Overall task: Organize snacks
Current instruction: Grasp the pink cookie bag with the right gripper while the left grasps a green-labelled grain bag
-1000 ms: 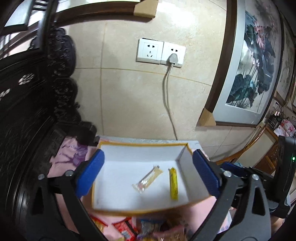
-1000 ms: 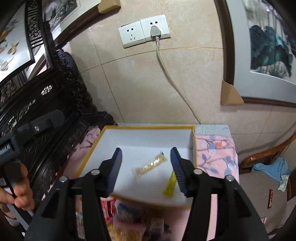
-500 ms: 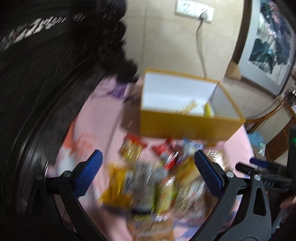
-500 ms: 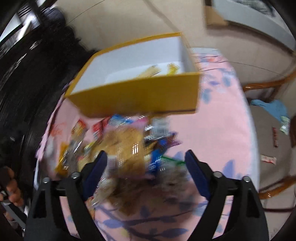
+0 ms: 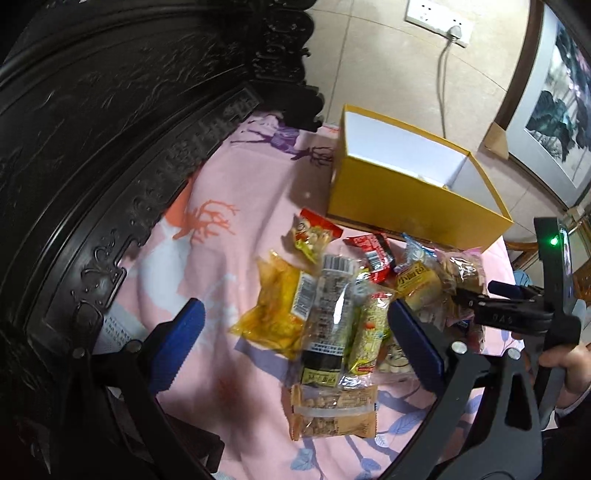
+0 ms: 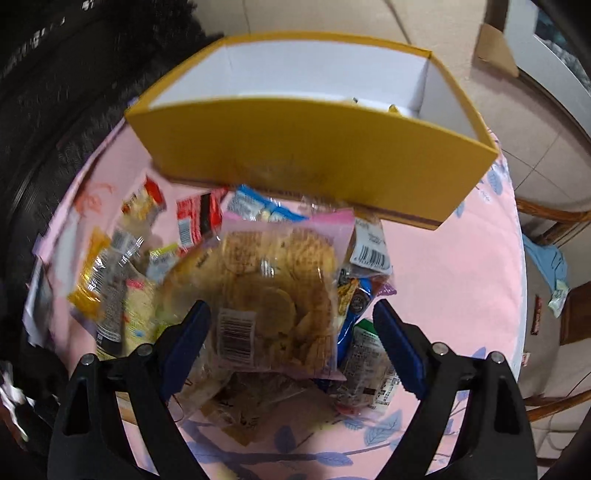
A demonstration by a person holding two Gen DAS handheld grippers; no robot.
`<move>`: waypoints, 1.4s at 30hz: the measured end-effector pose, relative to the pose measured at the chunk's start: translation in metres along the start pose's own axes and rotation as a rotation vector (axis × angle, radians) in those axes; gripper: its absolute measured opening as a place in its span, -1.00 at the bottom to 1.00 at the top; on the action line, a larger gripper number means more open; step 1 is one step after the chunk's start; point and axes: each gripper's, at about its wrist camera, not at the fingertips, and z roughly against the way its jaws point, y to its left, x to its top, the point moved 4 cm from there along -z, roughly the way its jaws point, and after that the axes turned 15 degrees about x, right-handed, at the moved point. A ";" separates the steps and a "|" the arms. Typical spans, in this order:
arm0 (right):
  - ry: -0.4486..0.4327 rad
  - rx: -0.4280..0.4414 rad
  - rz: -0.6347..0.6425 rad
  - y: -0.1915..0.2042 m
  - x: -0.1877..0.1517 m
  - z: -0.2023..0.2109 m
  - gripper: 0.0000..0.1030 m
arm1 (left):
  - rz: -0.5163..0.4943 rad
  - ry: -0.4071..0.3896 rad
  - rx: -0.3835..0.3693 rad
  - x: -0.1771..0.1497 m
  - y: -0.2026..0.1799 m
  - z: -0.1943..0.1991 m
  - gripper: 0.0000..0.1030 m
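Observation:
A pile of wrapped snacks lies on the pink patterned cloth in front of a yellow box with a white inside. My left gripper hangs open over the pile's left part, above a yellow packet, a clear-and-black packet and a rice-cracker stick. My right gripper is open above a big clear bag of round biscuits, its blue pads at either side of the bag and apart from it. Beyond it in the right wrist view, the yellow box shows a bit of a yellow snack over its rim.
Dark carved wooden furniture runs along the left of the table. A socket with a plugged cable and a framed painting are on the wall behind. A wooden chair and blue cloth sit at the right. A hand holds the other gripper's handle.
Both grippers have tipped down and drawn back from over the box's inside to above the snack pile. The right jaws stand wider than a second ago.

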 end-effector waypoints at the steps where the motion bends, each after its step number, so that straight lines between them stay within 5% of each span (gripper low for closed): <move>1: 0.008 0.013 0.000 0.000 -0.003 -0.001 0.64 | 0.001 0.007 0.006 -0.001 0.001 -0.003 0.96; 4: 0.023 0.018 0.004 -0.002 -0.009 -0.001 0.18 | -0.016 0.047 0.009 -0.005 -0.001 -0.014 0.96; 12: -0.040 0.124 -0.139 -0.024 -0.020 0.032 -0.27 | -0.134 0.126 -0.028 -0.022 -0.031 -0.039 0.96; 24: 0.022 0.189 -0.185 -0.028 -0.040 0.026 -0.25 | -0.333 0.167 -0.162 -0.042 -0.111 -0.065 0.96; 28: 0.053 0.192 -0.193 -0.026 -0.040 0.014 0.05 | -0.317 0.206 -0.189 -0.047 -0.124 -0.080 0.96; 34: 0.061 0.191 -0.181 -0.023 -0.041 0.001 0.02 | -0.268 0.228 -0.245 -0.046 -0.128 -0.098 0.94; 42: 0.049 0.228 -0.235 -0.034 -0.048 0.011 -0.17 | -0.173 0.294 -0.362 -0.049 -0.121 -0.102 0.38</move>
